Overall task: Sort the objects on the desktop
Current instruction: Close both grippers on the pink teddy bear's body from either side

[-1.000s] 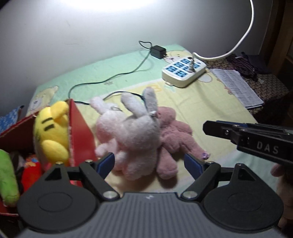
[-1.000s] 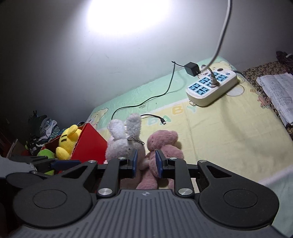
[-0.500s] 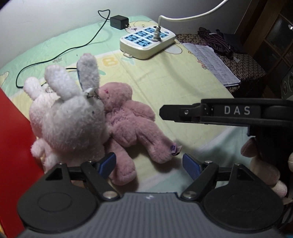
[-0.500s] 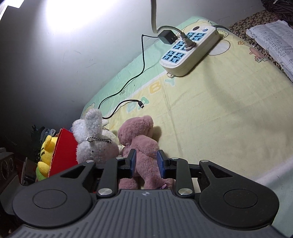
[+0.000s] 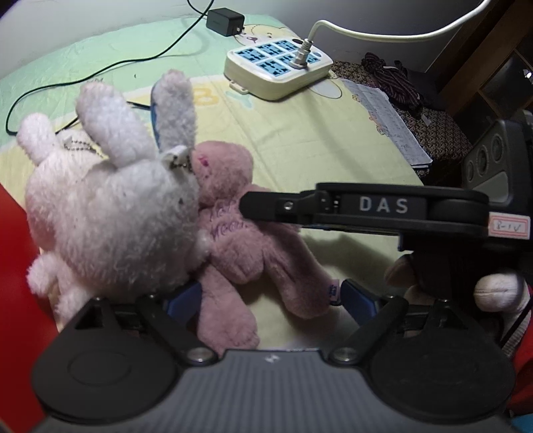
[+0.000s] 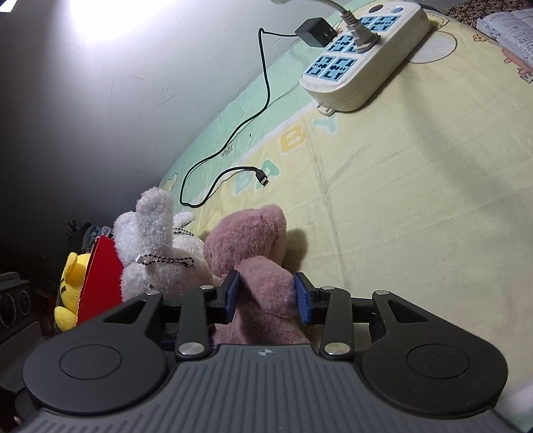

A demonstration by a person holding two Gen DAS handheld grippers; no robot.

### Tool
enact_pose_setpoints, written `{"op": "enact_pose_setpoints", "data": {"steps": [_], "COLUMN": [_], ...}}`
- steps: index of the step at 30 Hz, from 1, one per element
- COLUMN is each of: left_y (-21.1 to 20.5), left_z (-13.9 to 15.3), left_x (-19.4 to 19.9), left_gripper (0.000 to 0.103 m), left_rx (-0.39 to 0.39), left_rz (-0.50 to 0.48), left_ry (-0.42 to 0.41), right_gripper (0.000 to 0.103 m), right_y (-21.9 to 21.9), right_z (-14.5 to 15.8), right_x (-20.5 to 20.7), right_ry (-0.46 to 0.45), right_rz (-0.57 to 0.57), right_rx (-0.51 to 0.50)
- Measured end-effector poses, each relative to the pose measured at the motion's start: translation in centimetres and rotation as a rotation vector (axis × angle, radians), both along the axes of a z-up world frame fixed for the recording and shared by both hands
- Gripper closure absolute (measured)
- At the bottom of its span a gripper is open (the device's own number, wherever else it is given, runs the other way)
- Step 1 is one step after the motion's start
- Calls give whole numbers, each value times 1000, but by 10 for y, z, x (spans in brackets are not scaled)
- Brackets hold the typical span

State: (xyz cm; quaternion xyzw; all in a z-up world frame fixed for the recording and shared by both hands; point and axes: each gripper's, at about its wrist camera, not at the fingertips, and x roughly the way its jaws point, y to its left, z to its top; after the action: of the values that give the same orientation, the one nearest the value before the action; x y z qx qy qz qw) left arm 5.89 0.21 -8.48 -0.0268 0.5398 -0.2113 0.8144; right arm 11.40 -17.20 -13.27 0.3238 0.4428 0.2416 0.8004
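A pink plush bear [image 5: 233,246] lies on its back on the yellow and green cloth [image 5: 299,140], pressed against a white plush rabbit [image 5: 110,213]. My left gripper [image 5: 271,299] is open, its blue pads on either side of the bear's legs without touching them. My right gripper [image 5: 246,206] comes in from the right over the bear's chest. In the right wrist view the right gripper [image 6: 266,296] has both pads against the pink bear [image 6: 253,233], whose body fills the gap. The white rabbit [image 6: 156,263] sits just to the left.
A red box [image 6: 100,276] holding a yellow plush [image 6: 71,276] stands left of the rabbit. A power strip [image 5: 276,70], a black charger [image 5: 221,21] and its loose cable [image 6: 233,133] lie farther back. Papers [image 5: 386,123] rest at the right edge. A hand [image 5: 496,286] holds the right gripper.
Both grippers moved in low toward the toys. The right gripper's pads, nearly together before, spread and now sit on either side of the pink bear. The left gripper stayed open.
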Motion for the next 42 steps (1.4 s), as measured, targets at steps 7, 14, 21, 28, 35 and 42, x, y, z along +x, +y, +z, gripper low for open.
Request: {"op": "enact_pose_setpoints", "data": {"steps": [7,14,21,28,35,42], "left_y": [0,-7,-20,-48,-42,-46], "left_z": [-1,1,5,6,1,-13], "left_x": [2,-5,-21,-43,-33,-17], "left_gripper": [11,11,11,11,12,15], "left_rx": [2,12,-35,-28,-38,-56], "left_rz": [-5,-24,-88,-209,-187,-201], "left_ry": [-1,-4,12,7,35,81], "right_gripper": [74,81,82,82,81,70], "right_y": [2,-16,-47,-77,-84,-78], "right_z": [7,11,11,11,6,2], "right_x": [-1,-21,-55,-95,-108,-96], "right_ry": [-11,43,93,123,146,153], "right_rz": [16,-24,-91,-164,-239,-249], "right_rx": [-9,22,49,50,57,73]}}
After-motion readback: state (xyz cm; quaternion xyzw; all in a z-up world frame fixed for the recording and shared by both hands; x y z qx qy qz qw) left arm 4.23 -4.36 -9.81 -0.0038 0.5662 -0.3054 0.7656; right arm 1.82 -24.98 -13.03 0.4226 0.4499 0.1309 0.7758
